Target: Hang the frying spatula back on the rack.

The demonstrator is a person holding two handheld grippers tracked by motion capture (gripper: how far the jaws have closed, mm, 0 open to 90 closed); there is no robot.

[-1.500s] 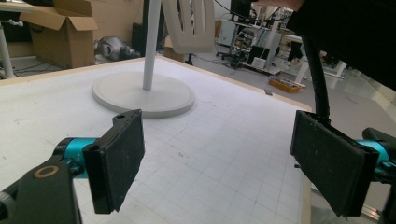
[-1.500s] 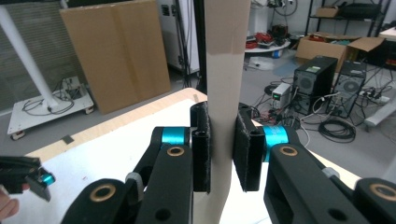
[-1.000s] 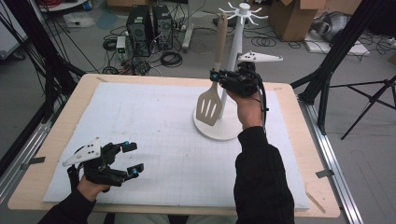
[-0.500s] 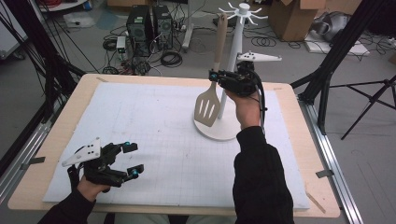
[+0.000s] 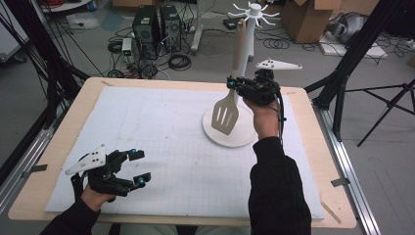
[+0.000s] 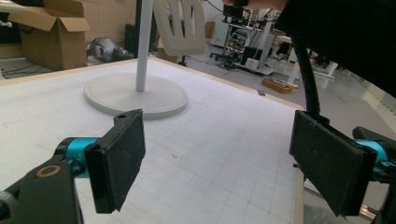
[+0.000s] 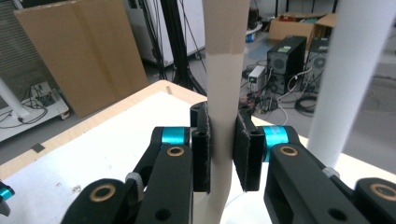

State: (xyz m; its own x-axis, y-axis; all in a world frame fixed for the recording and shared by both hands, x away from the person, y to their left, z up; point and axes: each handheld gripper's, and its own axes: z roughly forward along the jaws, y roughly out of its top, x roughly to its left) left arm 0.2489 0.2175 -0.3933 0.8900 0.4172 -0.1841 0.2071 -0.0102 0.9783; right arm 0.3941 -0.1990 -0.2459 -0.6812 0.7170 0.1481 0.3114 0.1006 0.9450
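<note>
High view
Your right gripper: raised over the far right part of the table, its jaws clamped on the handle of the spatula.
Spatula: upright, slotted blade down, hanging just above the round base of the white rack; its handle runs up beside the rack's pole toward the hooks at the top.
Your left gripper: low at the near left corner, over the white gridded mat, jaws apart with nothing between them.
Table: pale wood rim showing around the mat.
Floor beyond: two computer towers, cables and a cardboard box.

Left gripper view
Your left gripper: both black pads wide apart, bare mat between them.
Rack: its disc base rests on the mat ahead, the pole rising out of frame.
Spatula blade: at the top edge, off the base, just to the right of the pole.
Your right sleeve: dark, filling the upper right.

Right gripper view
Your right gripper: pads pressed on either side of the spatula handle, which stands vertical between them.
Handle: pale, flat, passing up out of frame.
Rack pole: thick and white, just to the right of the handle, apart from it.
Background: a big cardboard sheet and the computer towers.
</note>
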